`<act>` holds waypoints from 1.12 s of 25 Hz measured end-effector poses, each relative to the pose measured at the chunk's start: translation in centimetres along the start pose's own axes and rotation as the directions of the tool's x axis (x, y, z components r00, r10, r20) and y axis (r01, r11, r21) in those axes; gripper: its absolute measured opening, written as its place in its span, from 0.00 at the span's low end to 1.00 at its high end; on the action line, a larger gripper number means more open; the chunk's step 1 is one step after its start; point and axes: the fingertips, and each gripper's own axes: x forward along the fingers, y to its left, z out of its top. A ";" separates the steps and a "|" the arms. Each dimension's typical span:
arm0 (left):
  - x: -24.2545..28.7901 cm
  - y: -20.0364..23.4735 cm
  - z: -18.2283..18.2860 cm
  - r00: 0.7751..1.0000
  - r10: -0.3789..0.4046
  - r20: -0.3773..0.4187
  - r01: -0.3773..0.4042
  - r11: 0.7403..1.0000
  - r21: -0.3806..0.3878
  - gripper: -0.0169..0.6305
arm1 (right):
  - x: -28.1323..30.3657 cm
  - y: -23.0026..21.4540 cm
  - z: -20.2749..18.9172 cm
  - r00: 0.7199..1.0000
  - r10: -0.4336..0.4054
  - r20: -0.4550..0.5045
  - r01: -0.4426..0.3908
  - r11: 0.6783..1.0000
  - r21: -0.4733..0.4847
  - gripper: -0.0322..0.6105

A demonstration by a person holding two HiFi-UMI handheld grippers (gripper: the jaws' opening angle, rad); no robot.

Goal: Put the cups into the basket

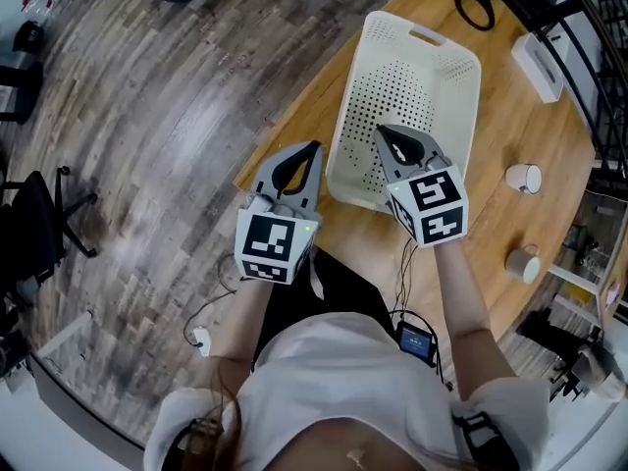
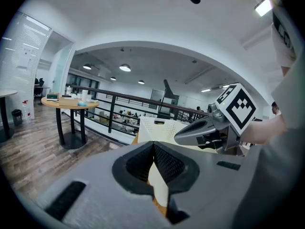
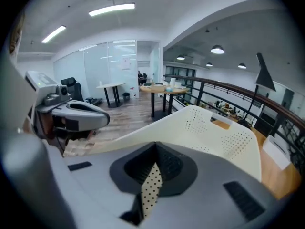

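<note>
In the head view a white perforated basket (image 1: 407, 96) lies on the wooden table (image 1: 491, 214), and nothing shows inside it. Two white cups stand to its right: one lies tipped on its side (image 1: 525, 178), the other (image 1: 523, 263) is nearer the table's edge. My right gripper (image 1: 381, 129) hovers over the basket's near part, jaws together and empty; the basket's wall (image 3: 214, 128) fills the right gripper view past its tips (image 3: 155, 144). My left gripper (image 1: 314, 147) hangs just left of the basket at the table's corner, jaws also together and empty (image 2: 153, 143).
A white box (image 1: 538, 65) and a black cable loop (image 1: 474, 3) sit at the table's far end. Wooden floor lies left of the table, with a black chair (image 1: 29, 224) at the far left. A railing and a round table (image 2: 69, 101) stand beyond.
</note>
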 end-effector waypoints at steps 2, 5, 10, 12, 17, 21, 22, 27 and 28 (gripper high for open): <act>0.3 -0.1 0.5 1.000 -0.012 0.007 0.012 1.000 0.005 0.04 | -0.5 -0.3 0.9 0.997 -0.041 0.058 0.040 0.999 0.019 0.07; 0.7 -1.0 1.4 0.999 -0.041 0.019 0.041 0.999 0.025 0.04 | -2.0 -0.6 2.1 0.986 -0.097 0.139 0.089 0.994 0.064 0.07; 1.7 -3.6 2.8 0.993 -0.110 0.034 0.108 0.993 0.058 0.04 | -5.4 -0.9 2.4 0.954 -0.191 0.229 0.160 0.976 0.148 0.07; 2.2 -4.9 3.1 0.989 -0.143 0.035 0.140 0.988 0.065 0.04 | -6.7 -1.4 1.9 0.943 -0.224 0.244 0.178 0.964 0.197 0.07; 3.3 -8.9 4.0 0.970 -0.237 0.049 0.232 0.969 0.084 0.04 | -10.0 -2.6 0.8 0.914 -0.301 0.273 0.224 0.933 0.280 0.07; 4.0 -12.4 4.1 0.949 -0.312 0.038 0.307 0.946 0.105 0.04 | -12.7 -3.7 -0.6 0.885 -0.377 0.272 0.282 0.901 0.330 0.07; 4.1 -13.3 4.1 0.943 -0.332 0.035 0.326 0.939 0.112 0.04 | -13.4 -4.0 -1.1 0.878 -0.397 0.267 0.299 0.891 0.341 0.07; 4.4 -17.8 4.1 0.901 -0.434 0.022 0.426 0.893 0.143 0.04 | -17.1 -5.8 -4.2 0.838 -0.503 0.211 0.409 0.835 0.367 0.07; 4.5 -18.6 4.0 0.891 -0.454 0.018 0.447 0.882 0.148 0.04 | -17.8 -6.1 -4.7 0.826 -0.526 0.203 0.432 0.822 0.372 0.07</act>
